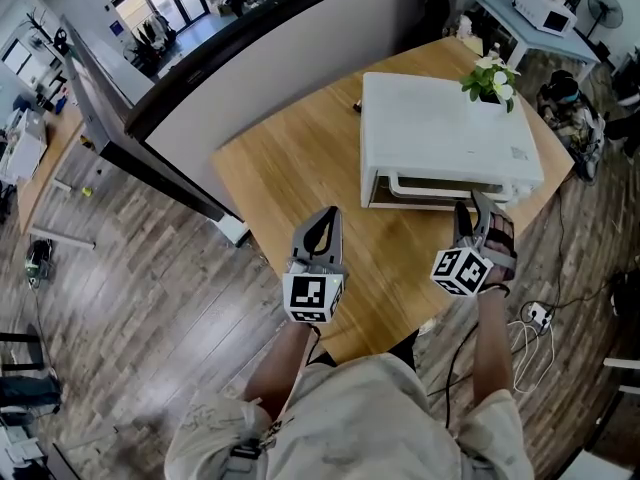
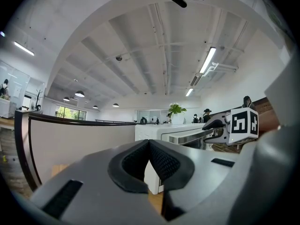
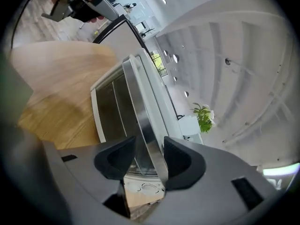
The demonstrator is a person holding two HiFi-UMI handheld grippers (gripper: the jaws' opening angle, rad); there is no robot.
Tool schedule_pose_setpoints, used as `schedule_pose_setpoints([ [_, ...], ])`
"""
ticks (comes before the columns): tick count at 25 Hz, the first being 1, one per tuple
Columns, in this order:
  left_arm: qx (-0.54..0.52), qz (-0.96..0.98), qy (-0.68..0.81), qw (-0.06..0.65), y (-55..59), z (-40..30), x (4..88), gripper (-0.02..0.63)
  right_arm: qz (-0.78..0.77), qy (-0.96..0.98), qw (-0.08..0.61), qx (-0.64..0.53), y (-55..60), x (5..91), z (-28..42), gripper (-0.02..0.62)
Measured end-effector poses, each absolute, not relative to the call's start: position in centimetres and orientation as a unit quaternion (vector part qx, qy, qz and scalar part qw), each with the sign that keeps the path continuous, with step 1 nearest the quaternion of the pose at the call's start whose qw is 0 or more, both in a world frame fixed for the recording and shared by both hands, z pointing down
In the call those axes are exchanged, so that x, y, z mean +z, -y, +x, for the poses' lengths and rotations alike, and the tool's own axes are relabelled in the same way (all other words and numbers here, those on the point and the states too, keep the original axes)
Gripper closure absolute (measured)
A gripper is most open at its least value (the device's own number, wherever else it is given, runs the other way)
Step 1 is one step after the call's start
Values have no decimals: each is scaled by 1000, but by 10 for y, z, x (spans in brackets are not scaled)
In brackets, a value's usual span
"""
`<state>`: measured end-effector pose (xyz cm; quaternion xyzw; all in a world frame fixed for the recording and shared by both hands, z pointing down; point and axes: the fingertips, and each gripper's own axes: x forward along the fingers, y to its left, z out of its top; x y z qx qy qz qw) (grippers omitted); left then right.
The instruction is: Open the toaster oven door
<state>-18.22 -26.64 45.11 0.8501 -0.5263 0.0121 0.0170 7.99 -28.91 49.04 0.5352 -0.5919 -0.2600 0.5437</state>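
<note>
A white toaster oven (image 1: 440, 133) sits on the wooden table (image 1: 290, 168), its door facing me and closed. My right gripper (image 1: 472, 208) is at the door's top edge, level with the handle (image 1: 450, 180). In the right gripper view the oven (image 3: 117, 86) appears tilted, and its metal handle bar (image 3: 140, 102) runs between the open jaws of my right gripper (image 3: 149, 146), close to the right-hand pad (image 3: 180, 158). My left gripper (image 1: 325, 218) hovers over the table left of the oven, holding nothing. Its pads meet in the left gripper view, so the left gripper (image 2: 149, 146) is shut. That view also shows the oven (image 2: 178, 136) and my right gripper (image 2: 211, 127).
A small potted plant (image 1: 492, 78) stands on the oven's back right corner. A grey partition (image 1: 260, 58) borders the table's far side. The table's near edge is just in front of me. Cables (image 1: 530, 318) lie on the floor at the right.
</note>
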Motion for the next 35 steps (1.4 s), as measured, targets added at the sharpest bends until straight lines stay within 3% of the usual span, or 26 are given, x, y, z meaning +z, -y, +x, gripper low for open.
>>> schedule_pose_setpoints([
  [4, 12, 850, 527, 19, 266, -183, 453, 592, 524, 577, 555, -290, 295, 487, 80, 452],
  [7, 15, 850, 526, 20, 268, -183, 455, 592, 506, 570, 566, -313, 295, 488, 80, 463],
  [35, 15, 859, 511, 19, 262, -169, 457, 592, 447, 581, 610, -302, 253, 501, 76, 479],
])
